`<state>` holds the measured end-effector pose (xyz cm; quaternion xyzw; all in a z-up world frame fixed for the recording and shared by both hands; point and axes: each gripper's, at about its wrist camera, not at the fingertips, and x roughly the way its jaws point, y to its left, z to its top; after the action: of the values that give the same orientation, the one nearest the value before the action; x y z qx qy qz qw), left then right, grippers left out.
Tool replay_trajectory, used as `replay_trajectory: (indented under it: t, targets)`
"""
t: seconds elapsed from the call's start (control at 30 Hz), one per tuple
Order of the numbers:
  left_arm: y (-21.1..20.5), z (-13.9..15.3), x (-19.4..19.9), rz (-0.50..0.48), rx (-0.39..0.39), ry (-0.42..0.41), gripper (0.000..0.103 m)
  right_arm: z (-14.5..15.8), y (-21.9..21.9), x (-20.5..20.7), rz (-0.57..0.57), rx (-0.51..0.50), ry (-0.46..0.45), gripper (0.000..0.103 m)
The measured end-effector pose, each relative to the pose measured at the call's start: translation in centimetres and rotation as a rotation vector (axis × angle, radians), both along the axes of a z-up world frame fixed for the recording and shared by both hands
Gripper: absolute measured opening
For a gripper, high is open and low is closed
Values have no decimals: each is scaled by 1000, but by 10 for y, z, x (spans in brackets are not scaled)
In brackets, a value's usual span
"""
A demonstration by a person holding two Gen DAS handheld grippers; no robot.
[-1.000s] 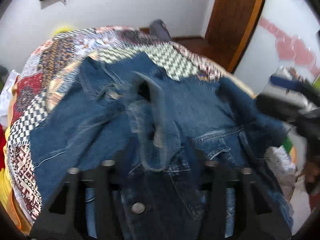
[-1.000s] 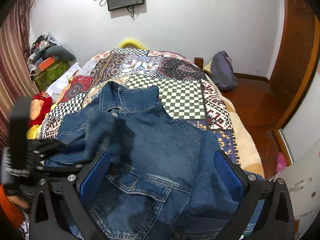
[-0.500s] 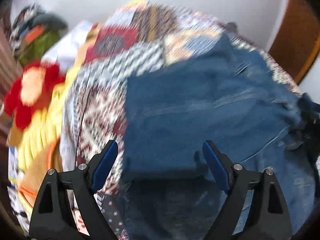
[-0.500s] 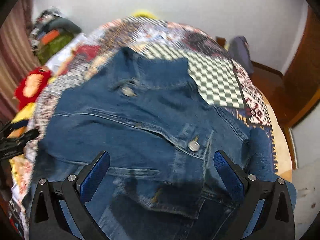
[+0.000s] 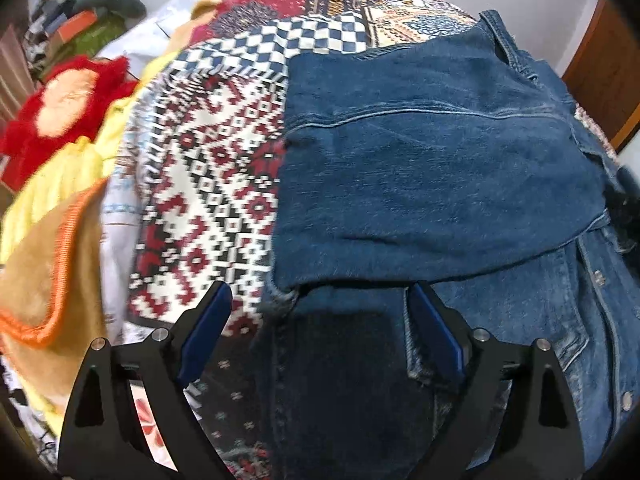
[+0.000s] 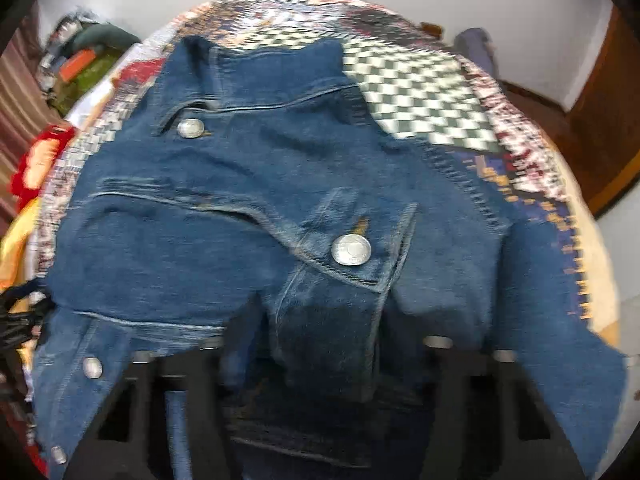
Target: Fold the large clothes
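A blue denim jacket (image 5: 420, 160) lies on a patchwork quilt (image 5: 208, 184), one sleeve folded across its body. My left gripper (image 5: 320, 316) hovers over the jacket's left edge. Its jaws are opening wide, and the blue pads (image 5: 212, 320) are clear of the dark denim below them. In the right wrist view the jacket (image 6: 240, 208) shows its collar and silver buttons. My right gripper (image 6: 324, 344) is low on the front panel under the chest pocket. Its jaws are closing, and a raised fold of denim is bunched between the blurred black fingers.
A red and yellow plush item (image 5: 60, 108) and a tan blanket with an orange edge (image 5: 36, 272) lie to the left of the quilt. Piled belongings (image 5: 88, 20) sit at the back left. A grey bag (image 6: 476, 52) and a wooden door (image 6: 592, 120) are at the right.
My left gripper let go of the denim it held, swung to the jacket's left edge and opened. My right gripper dropped onto the jacket front and narrowed from wide open around a fold.
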<state>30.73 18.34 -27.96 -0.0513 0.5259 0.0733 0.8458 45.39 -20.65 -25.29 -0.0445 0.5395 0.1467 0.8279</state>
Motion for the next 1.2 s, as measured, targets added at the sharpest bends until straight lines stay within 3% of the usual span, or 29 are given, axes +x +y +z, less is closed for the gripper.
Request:
replay_trajectory:
  t: [0.17, 0.3, 0.47, 0.63, 0.83, 0.93, 1.0, 1.1, 1.2]
  targets:
    - [-2, 20, -12, -25, 112, -26, 90, 30, 6, -12, 10, 13, -106, 27]
    - [6, 41, -11, -12, 148, -62, 90, 70, 5, -27, 46, 37, -194, 25]
    - [14, 51, 11, 20, 100, -81, 90, 85, 2, -43, 81, -9, -239, 25]
    - [-7, 46, 22, -12, 20, -66, 90, 60, -8, -50, 72, -67, -187, 25]
    - [-38, 18, 37, -90, 29, 6, 90, 35, -14, -47, 51, -95, -90, 27]
    - [-40, 10, 37, -94, 34, 5, 94, 39, -14, -46, 48, -137, -72, 33]
    - [-34, 7, 36, -82, -2, 4, 95, 47, -19, -45, 38, -144, -79, 36]
    - [-25, 2, 34, -64, -60, 10, 96, 62, -29, -44, -5, -155, -113, 41]
    - [-25, 2, 31, -71, -58, 10, 95, 78, -34, -47, -33, -189, -173, 41]
